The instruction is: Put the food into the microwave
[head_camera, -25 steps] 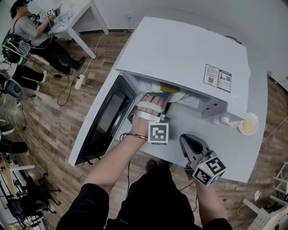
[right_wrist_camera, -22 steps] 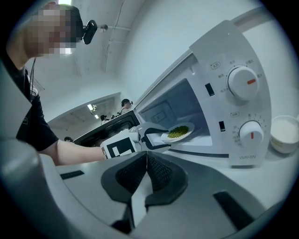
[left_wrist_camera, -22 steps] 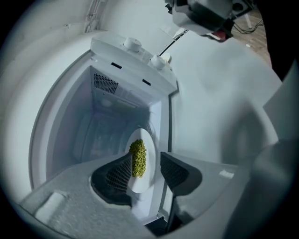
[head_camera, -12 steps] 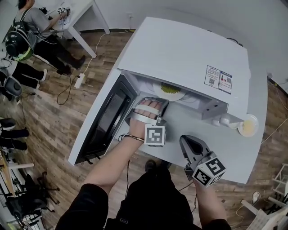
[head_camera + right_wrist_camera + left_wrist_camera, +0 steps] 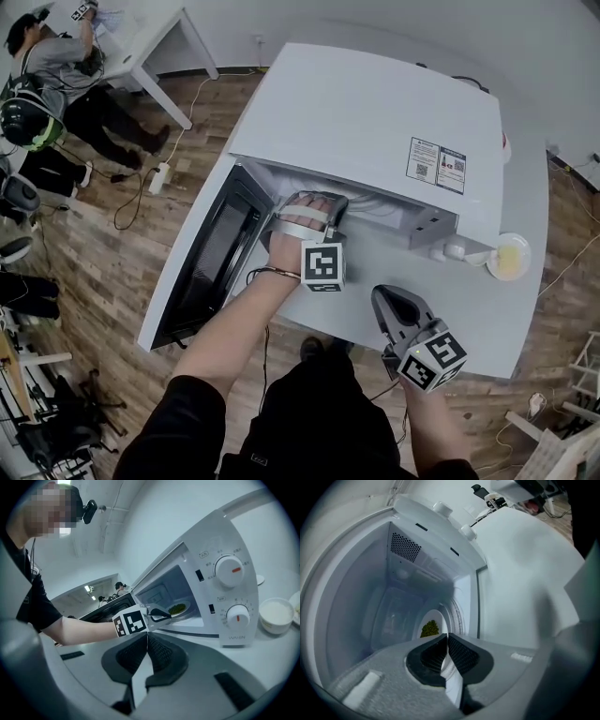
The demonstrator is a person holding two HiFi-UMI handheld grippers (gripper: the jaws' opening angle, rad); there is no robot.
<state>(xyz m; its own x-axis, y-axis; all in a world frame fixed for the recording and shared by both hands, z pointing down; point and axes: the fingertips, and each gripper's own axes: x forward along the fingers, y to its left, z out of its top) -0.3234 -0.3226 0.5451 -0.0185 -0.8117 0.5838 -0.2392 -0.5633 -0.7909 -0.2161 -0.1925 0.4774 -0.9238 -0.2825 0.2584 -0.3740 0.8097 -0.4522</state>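
Note:
A white plate (image 5: 434, 619) with green food (image 5: 430, 629) lies on the floor of the open microwave (image 5: 375, 122), deep in the cavity; it also shows in the right gripper view as the plate (image 5: 182, 607). My left gripper (image 5: 323, 202) is at the cavity's mouth, just short of the plate, and points in at it. Its jaws (image 5: 447, 637) are shut with nothing between them. My right gripper (image 5: 385, 296) hovers over the table in front of the microwave's control panel, its jaws (image 5: 147, 637) shut and empty.
The microwave door (image 5: 211, 262) hangs open to the left. A small white dish (image 5: 511, 258) stands on the table right of the microwave, under its two knobs (image 5: 229, 571). People sit at a white desk (image 5: 141, 37) far left.
The left gripper has let go of the plate and left it inside, closed its jaws, drawn back a little, then come up to the cavity's mouth again. The right gripper has kept still.

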